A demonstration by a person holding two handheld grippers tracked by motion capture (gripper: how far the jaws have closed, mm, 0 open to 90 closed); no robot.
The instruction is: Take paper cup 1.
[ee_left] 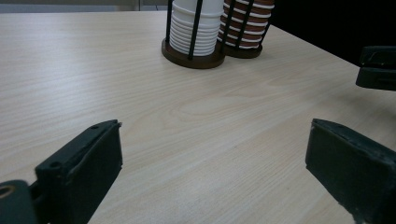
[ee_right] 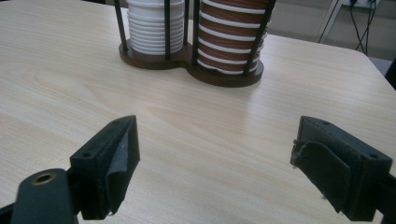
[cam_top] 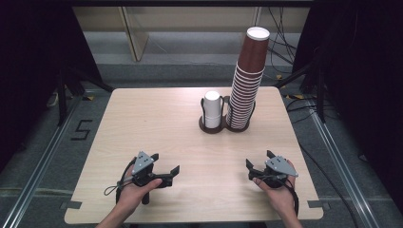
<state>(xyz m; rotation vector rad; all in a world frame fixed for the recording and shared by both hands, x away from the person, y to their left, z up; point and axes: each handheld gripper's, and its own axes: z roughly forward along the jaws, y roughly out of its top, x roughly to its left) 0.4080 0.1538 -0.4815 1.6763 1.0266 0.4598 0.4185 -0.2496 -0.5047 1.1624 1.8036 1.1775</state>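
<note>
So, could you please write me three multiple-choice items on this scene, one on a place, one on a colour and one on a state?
1. Where does the cup holder stand on the table?
A. far side, right of centre
B. near left corner
C. between the hands

2. What colour is the taller cup stack?
A. all white
B. brown with white rims
C. green

3. How are the left claw and right claw?
A. both open and empty
B. left shut on a cup
C. right shut on the holder

Key: 1 A, it stands beyond both claws; 2 B, rims stripe the brown stack beside the white cups; 3 A, jaws apart over bare wood.
</note>
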